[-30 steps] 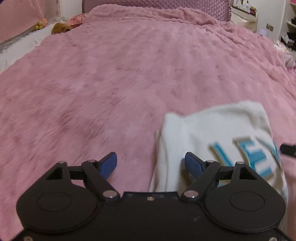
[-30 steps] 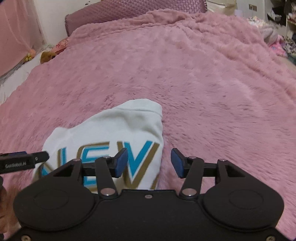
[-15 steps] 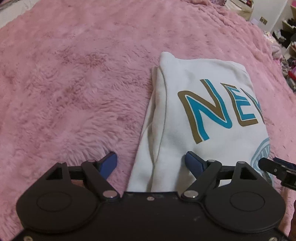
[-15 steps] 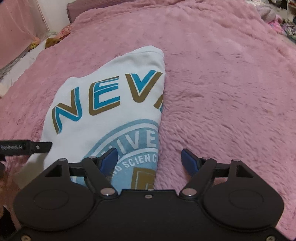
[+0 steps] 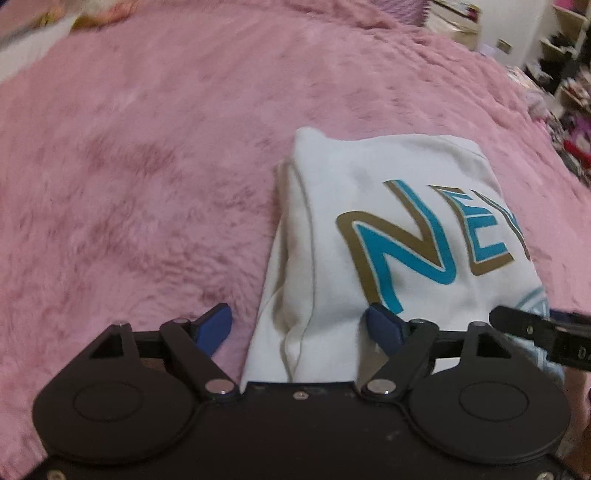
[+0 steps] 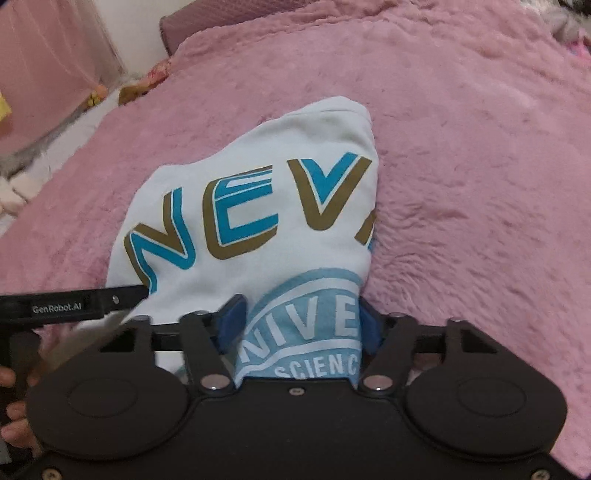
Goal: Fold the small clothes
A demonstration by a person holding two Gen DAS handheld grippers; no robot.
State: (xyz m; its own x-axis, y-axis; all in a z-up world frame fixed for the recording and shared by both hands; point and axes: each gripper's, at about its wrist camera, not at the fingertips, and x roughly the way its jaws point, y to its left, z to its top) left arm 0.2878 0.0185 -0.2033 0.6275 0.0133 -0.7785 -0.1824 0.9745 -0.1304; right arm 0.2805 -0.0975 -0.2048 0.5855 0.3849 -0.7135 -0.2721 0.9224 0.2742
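A folded white shirt (image 5: pixel 369 177) with blue and gold letters lies on the pink blanket. In the left wrist view my left gripper (image 5: pixel 299 326) is open, and the shirt's near left folded edge lies between its blue fingertips (image 5: pixel 216 325). In the right wrist view the shirt (image 6: pixel 295 140) shows a light blue round print at its near end. My right gripper (image 6: pixel 301 321) is open, and its blue fingertips (image 6: pixel 232 317) stand on either side of that printed near right part. The shirt's nearest edge is hidden under both gripper bodies.
A fluffy pink blanket (image 5: pixel 147 184) covers the whole bed. A purple pillow (image 6: pixel 192 22) and soft toys (image 6: pixel 147 77) sit at the far left end. Cluttered shelves (image 5: pixel 569 74) stand beyond the bed's right side. A hand (image 6: pixel 11 410) holds the left gripper's handle.
Both grippers have come down and closer to the shirt's near edge. The right fingers have narrowed a little around the printed part. The left jaws keep their width.
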